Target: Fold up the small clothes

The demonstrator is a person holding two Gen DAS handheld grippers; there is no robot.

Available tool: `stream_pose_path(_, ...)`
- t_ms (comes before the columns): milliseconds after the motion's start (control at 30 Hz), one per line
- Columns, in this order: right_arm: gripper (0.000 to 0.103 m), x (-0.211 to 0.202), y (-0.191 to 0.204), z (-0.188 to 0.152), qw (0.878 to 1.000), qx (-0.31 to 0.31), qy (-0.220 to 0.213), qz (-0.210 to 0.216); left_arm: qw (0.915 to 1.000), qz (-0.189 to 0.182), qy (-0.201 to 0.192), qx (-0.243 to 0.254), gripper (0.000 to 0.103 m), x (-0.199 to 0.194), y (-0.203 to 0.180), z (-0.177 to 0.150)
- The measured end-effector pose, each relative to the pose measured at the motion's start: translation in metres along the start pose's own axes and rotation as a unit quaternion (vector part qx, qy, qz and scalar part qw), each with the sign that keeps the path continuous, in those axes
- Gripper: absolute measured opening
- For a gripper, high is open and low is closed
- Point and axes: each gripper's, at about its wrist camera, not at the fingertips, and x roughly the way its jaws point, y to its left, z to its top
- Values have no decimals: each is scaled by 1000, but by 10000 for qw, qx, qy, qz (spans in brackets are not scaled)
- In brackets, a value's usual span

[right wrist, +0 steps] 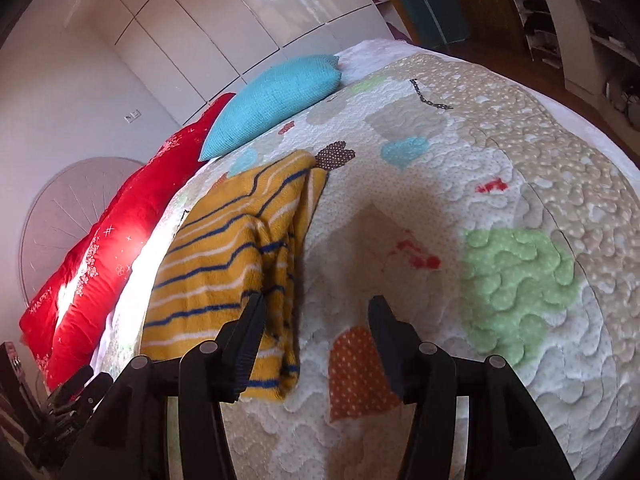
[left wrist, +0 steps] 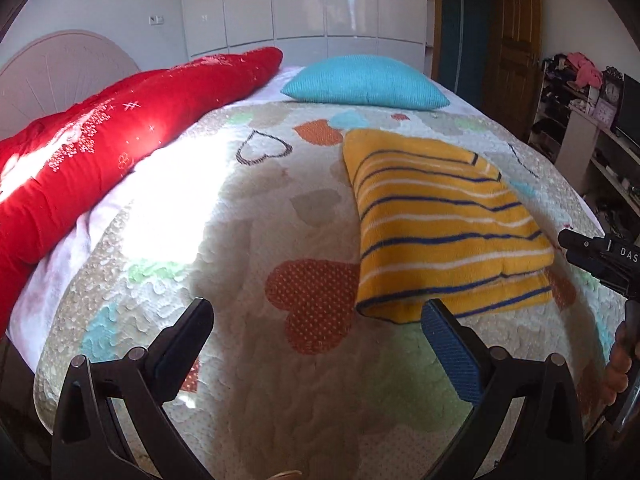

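Bedroom with a bed under a quilted heart-patterned bedspread [left wrist: 248, 216]. The yellow fleece garment with blue and white stripes [left wrist: 440, 216], already folded over, lies flat on it. The left gripper [left wrist: 316, 320] and right gripper [right wrist: 316, 320] hover with jaws apart, empty. Risk: pinching only the top layer would undo the fold; catching the bedspread would drag it.

Strong daylight enters from the left, overexposing a patch of the heart-patterned quilted bedspread [left wrist: 192, 184] and the long red embroidered cushion [left wrist: 100, 136]. The glossy white wardrobe doors [left wrist: 320, 0] carry window glare. Both fisheye views bend straight lines and vignette darkly at the corners. Focus is sharp.
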Motion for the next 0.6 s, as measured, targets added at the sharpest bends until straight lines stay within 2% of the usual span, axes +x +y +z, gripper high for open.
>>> stream_pose_path(167, 58, 12, -6, -18, 9998, 147, 127, 22, 9989, -49, 456, 127, 103, 22, -7, -14)
stream_pose_path(300, 58, 13, -10, -24, 9998, 202, -1, 64, 9969, -101, 775, 89, 103, 36, -7, -25)
stream_pose_path(433, 59, 14, -12, -27, 9997, 233, -37, 101, 9918, -220, 1254, -74, 103, 55, -2, -38)
stream_pose_path(600, 59, 12, -12, -32, 9996, 225, -116, 116, 9916, -231, 1268, -90, 103, 56, -1, -42)
